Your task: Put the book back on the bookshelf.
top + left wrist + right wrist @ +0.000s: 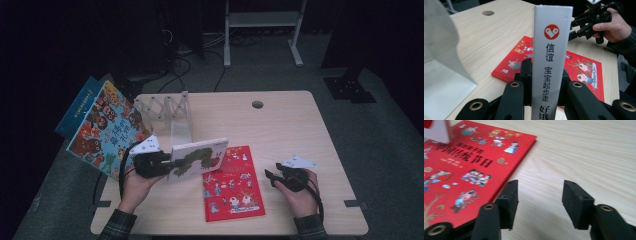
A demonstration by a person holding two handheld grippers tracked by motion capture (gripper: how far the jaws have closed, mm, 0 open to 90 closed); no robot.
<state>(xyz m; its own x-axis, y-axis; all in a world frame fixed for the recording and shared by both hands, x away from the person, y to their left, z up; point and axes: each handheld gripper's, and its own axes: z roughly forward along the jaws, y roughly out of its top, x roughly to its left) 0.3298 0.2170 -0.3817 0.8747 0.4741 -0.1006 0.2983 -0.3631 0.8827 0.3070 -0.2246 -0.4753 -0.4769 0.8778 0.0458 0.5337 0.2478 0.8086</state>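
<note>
Above the table (280, 120), left gripper (167, 162) clamps white book (197, 159), probably lengthwise rightward.

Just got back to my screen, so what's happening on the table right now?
The person's left gripper is shut on a white board book with a caterpillar cover, held up off the light wooden table near the white expanding book rack. A flat red picture book lies on the table. The right gripper hangs just right of it, jaws open with nothing between them.
</note>
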